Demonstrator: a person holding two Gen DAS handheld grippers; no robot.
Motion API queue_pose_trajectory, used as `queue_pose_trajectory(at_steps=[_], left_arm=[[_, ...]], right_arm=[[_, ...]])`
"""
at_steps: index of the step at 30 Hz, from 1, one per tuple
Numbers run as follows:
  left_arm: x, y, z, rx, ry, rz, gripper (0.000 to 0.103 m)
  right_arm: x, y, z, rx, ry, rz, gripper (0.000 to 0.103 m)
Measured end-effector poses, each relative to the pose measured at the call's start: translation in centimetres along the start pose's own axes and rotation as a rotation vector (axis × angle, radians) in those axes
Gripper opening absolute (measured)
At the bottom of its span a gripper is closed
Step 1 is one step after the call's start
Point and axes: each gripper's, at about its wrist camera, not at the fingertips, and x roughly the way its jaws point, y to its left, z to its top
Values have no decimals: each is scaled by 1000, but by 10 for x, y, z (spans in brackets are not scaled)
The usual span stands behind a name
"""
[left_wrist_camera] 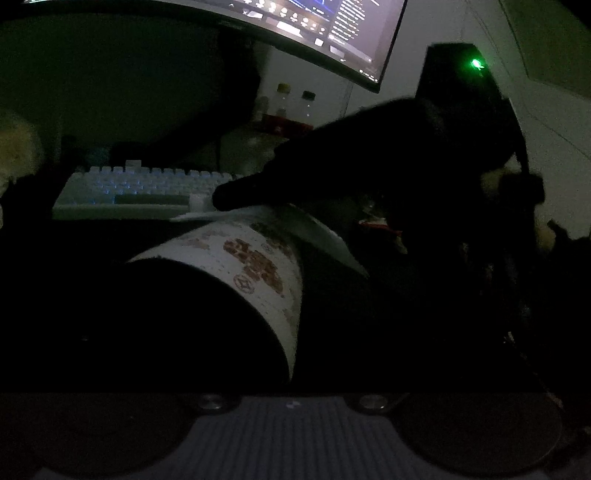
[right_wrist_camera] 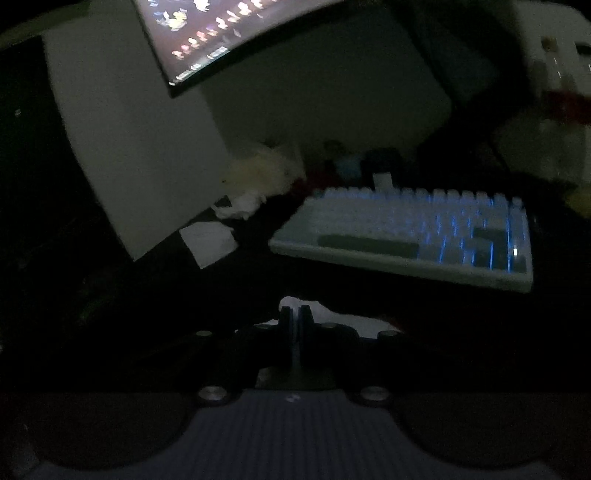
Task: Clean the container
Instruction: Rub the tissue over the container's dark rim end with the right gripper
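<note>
White container [left_wrist_camera: 255,266], left view only — right claw [right_wrist_camera: 295,311] tight on tissue [right_wrist_camera: 327,313]; left claw [left_wrist_camera: 291,354] unclear

Left wrist view: the white patterned container [left_wrist_camera: 258,273] fills the centre close to the camera, and the dark right gripper [left_wrist_camera: 236,194] crosses over its rim from the right, blocking that side. Behind it the keyboard [left_wrist_camera: 147,188] bars the mid left; bottles [left_wrist_camera: 295,105] stand upper centre under the monitor [left_wrist_camera: 314,29]. Right wrist view: dark open desk [right_wrist_camera: 147,295] lower left, keyboard right, paper scraps [right_wrist_camera: 207,242] centre left.
</note>
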Motion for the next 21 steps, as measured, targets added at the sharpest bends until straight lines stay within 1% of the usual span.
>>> queue_pose_trajectory(at_steps=[1,4,6,8,9,10,12,14,15,16,20,21], left_arm=[[1,0,1,-4,0,1,103],[11,9,7,-12,-1,6,103],[13,8,8,-15,-1,3,103],[16,7,10,-17,0,2,103],[17,7,11,-16,1,2,103],[19,6,12,-13,0,4,103],[17,12,12,-13,-4,3,103],[18,13,13,-11,-7,8,103],[17,13,14,-8,-8,12,103],[18,13,15,-7,-7,15,103],[17,18,20,-9,-5,16,103],[17,19,22,-11,-7,15,103]], right_arm=[[0,6,2,-12,22,12,5],[2,32,-4,-94,43,121,5],[2,46,-8,-180,43,143,5],[4,44,-6,-199,53,159,5],[7,36,-3,-176,56,146,5],[9,28,0,-159,53,113,5],[15,13,5,-132,41,19,5],[18,8,7,-116,23,-46,5],[18,10,5,-117,17,-47,5],[18,15,3,-126,14,-30,5],[11,43,-8,-214,32,193,5],[11,46,-9,-234,38,236,5]])
